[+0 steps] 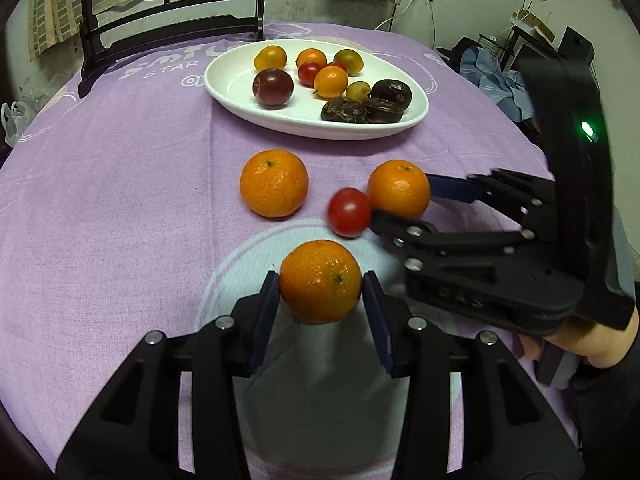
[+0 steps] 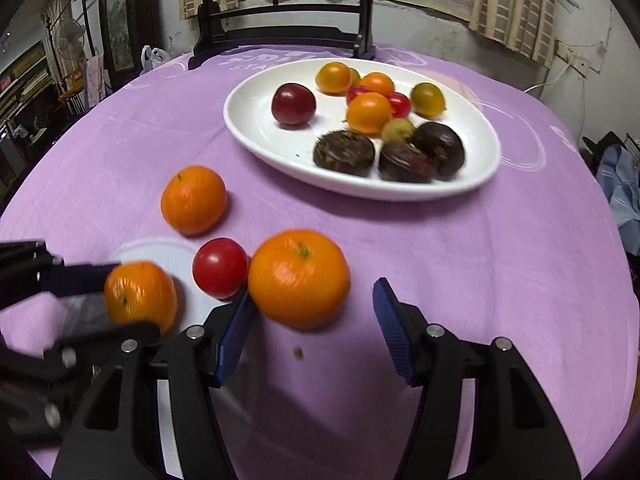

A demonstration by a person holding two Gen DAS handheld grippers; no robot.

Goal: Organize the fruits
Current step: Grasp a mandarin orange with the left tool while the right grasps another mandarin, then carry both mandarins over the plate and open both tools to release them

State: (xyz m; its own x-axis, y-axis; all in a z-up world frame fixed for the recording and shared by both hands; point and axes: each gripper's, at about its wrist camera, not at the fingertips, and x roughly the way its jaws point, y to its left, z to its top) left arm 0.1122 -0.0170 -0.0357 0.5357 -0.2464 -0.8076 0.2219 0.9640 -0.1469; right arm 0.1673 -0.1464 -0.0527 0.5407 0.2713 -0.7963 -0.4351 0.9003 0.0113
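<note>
Left wrist view: left gripper (image 1: pixel 321 304) has both blue pads pressed on the sides of a round orange mandarin (image 1: pixel 320 281), clamped on it just over the purple tablecloth (image 1: pixel 120 200). Right gripper (image 1: pixel 400 204) comes in from the right, jaws apart around a second orange mandarin (image 1: pixel 399 189); lower finger touching it, other pad looks clear. Small red tomato (image 1: pixel 349 212) touches that mandarin on its left. Third mandarin (image 1: pixel 274 183) sits free on the cloth, apart from both grippers.

Right wrist view: right gripper (image 2: pixel 316 328) open, second mandarin (image 2: pixel 298 278) between the fingers against the left pad, right pad well off it. Red tomato (image 2: pixel 220 268) just beside it. White oval plate (image 2: pixel 256 136) behind holds small orange, yellow and red tomatoes, a dark red plum-like fruit (image 2: pixel 293 104) and three dark brown round fruits (image 2: pixel 344 153).
</note>
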